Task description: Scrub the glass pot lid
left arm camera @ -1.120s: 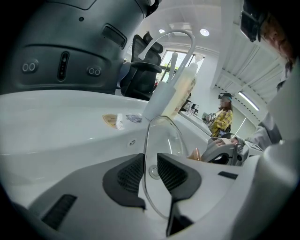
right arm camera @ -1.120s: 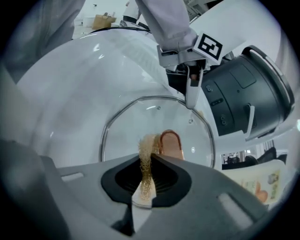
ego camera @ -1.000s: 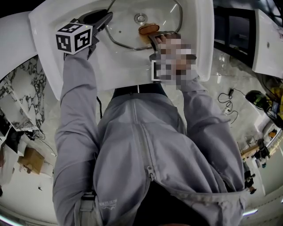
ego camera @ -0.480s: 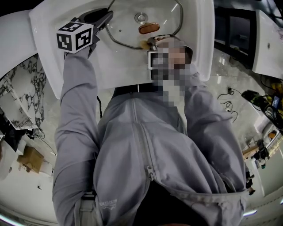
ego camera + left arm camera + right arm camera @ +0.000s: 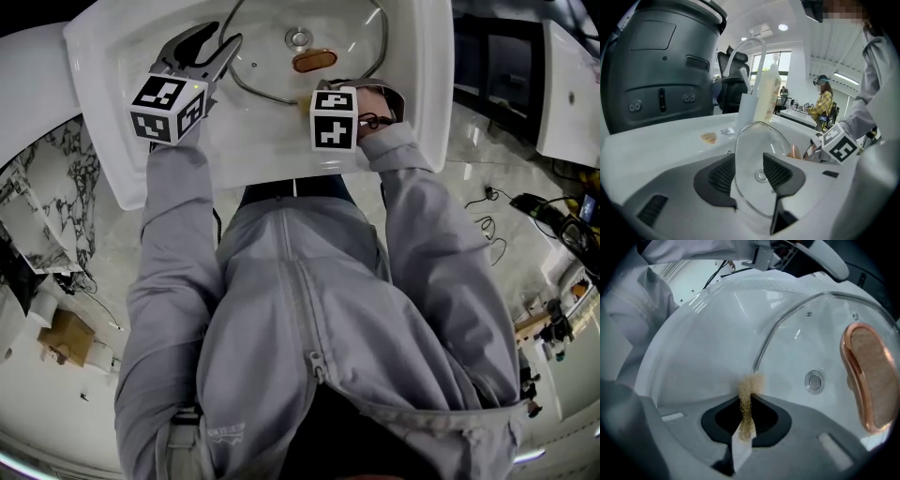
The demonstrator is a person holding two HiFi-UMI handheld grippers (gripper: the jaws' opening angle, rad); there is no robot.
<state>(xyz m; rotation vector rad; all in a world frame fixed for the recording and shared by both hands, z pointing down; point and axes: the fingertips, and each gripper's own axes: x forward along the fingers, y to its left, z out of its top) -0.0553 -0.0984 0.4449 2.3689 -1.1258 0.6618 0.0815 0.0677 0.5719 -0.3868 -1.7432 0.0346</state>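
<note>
In the head view the glass pot lid (image 5: 272, 67) sits in the white sink (image 5: 417, 103), with the left gripper (image 5: 221, 36) at its left rim; in the left gripper view the fingers (image 5: 723, 174) have just been opening and stand apart, the lid's edge between them; in the right gripper view the right gripper (image 5: 748, 399) has its fingers clamped on a tan scrub pad (image 5: 750, 383), whose tip touches the lid's rim.
</note>
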